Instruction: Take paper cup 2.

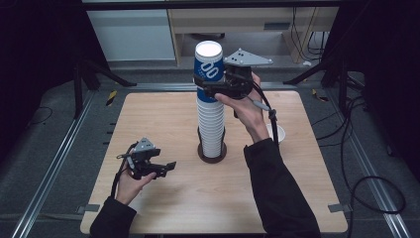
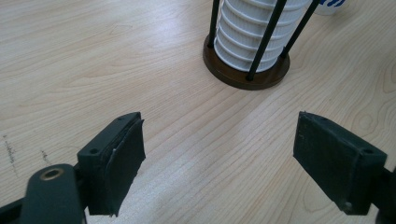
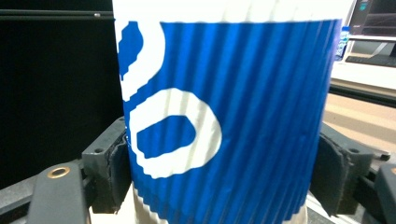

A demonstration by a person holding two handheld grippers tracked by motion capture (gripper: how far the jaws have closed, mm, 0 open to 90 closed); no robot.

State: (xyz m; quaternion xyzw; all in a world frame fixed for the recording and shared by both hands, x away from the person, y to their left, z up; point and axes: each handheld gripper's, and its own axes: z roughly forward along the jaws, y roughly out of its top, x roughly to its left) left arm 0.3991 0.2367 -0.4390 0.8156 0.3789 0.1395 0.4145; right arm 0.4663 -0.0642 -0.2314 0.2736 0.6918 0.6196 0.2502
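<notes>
The right gripper [image 1: 214,88], clamped mid-wall on the blue cup [image 1: 208,62] topping the stack [image 1: 211,124], should squeeze gently (thin paper, light, crushable).

Blue cup [image 3: 233,116] cut off top and bottom in right gripper view. Cup stack [image 2: 257,32] cropped above in left gripper view. Small white cup [image 1: 278,133] partly hidden behind forearm.

A lab recording space: wooden table [image 1: 163,119] inside black curtains [image 1: 34,59], floor rails [image 1: 49,168] and loose cables [image 1: 366,183].
</notes>
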